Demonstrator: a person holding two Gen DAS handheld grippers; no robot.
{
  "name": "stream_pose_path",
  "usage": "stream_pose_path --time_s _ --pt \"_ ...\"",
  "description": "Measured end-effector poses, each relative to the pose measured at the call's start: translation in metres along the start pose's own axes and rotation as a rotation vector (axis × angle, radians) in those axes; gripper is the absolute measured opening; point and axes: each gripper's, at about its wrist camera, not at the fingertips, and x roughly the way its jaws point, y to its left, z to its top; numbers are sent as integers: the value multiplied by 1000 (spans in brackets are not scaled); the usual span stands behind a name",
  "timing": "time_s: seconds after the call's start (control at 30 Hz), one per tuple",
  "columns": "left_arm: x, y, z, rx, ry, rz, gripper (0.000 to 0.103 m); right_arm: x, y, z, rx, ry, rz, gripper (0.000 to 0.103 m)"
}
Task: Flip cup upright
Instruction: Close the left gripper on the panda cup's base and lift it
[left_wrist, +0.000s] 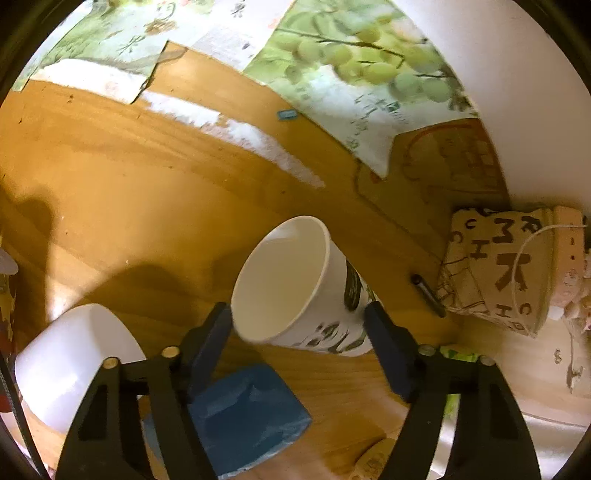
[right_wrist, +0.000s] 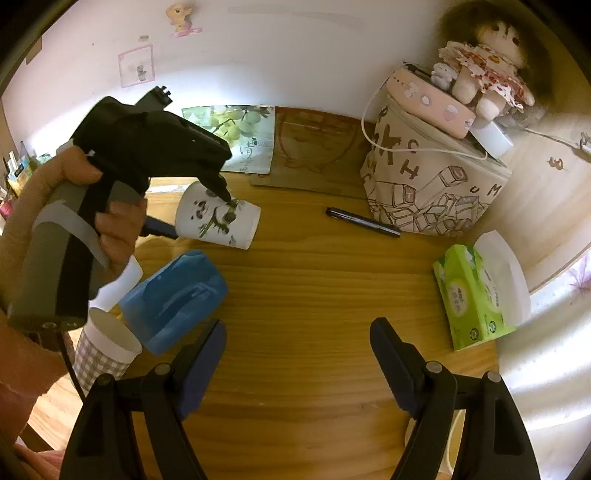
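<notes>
A white paper cup with a panda print is tilted on its side, its mouth toward the left wrist camera. My left gripper is shut on it, one finger at the rim side and one on the printed wall. In the right wrist view the same cup is held just above the wooden table by the left gripper, base pointing right. My right gripper is open and empty, low over the table's near side.
A blue cup lies on its side, with a checked paper cup and a white cup close by. A pen, a lettered fabric box with a doll, and a green tissue pack are at the right.
</notes>
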Motion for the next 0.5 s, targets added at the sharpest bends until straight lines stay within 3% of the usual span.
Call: stream_pose_path --time_s 0.07,0.2,0.5 --pt "-2 -2 1 5 -2 -19 62 0 -1 0 3 -1 -1 81" --pt "-4 -8 3 23 5 -53 32 -1 -1 -2 10 0 1 81" --pt "6 -10 -1 29 54 -111 8 -4 -1 -7 11 -2 -1 81"
